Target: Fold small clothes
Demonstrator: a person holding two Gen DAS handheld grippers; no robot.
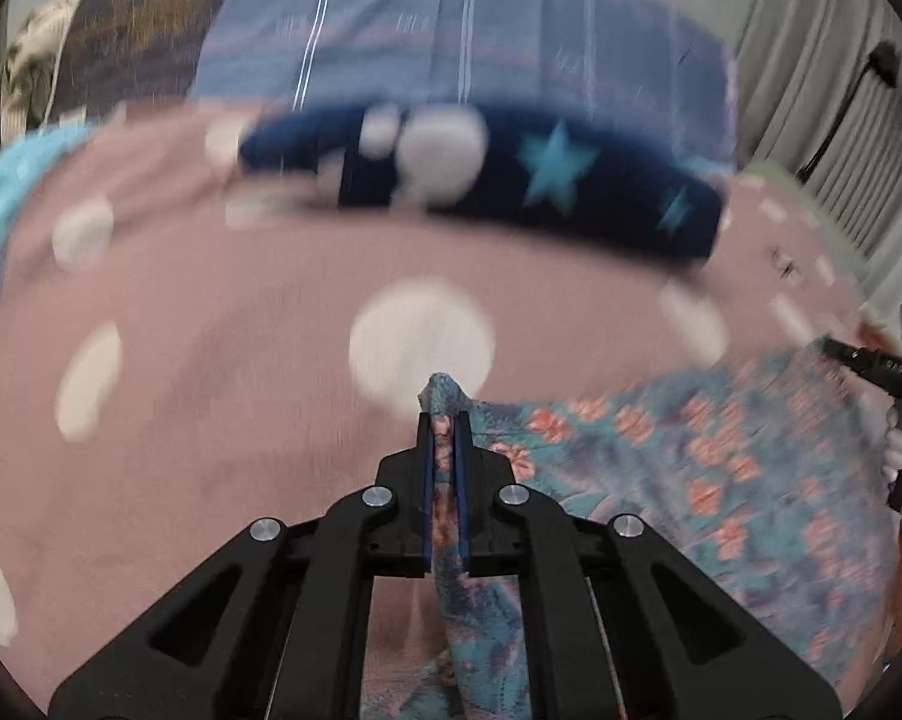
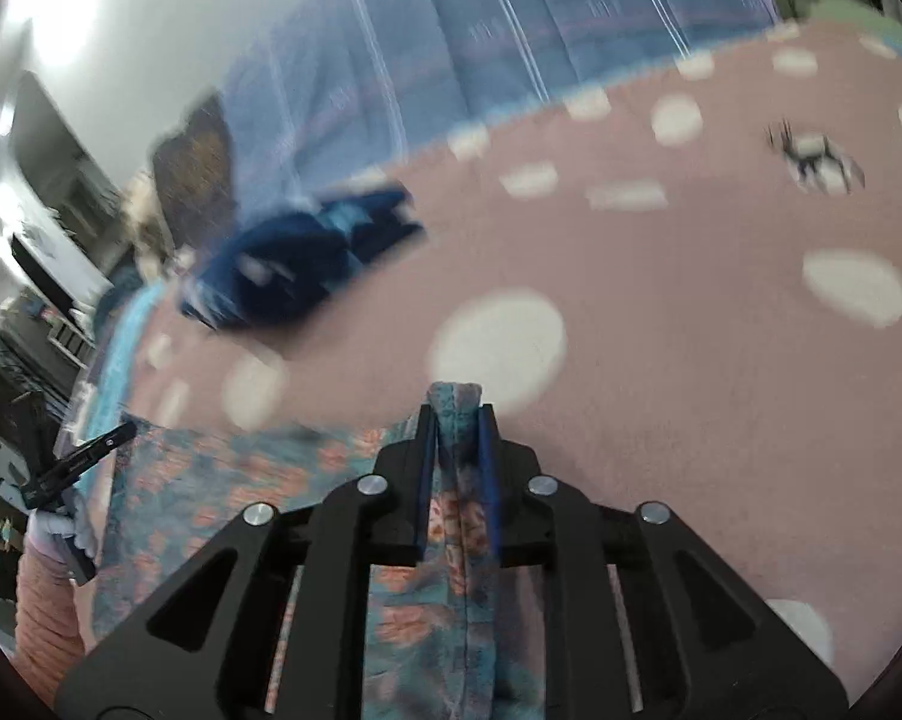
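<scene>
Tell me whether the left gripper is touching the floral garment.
Touching. The left wrist view shows the left gripper shut on a bunched edge of the floral garment, cloth pinched between its fingers.

This is a home bedroom. The work surface is a bed covered by a pink blanket (image 1: 222, 360) with white dots, with a blue striped sheet (image 1: 451, 30) at the far side and pale pleated curtains (image 1: 811, 60) far right. To the far left, cluttered dark shelves (image 2: 30, 324) stand against a white wall (image 2: 150, 18).
</scene>
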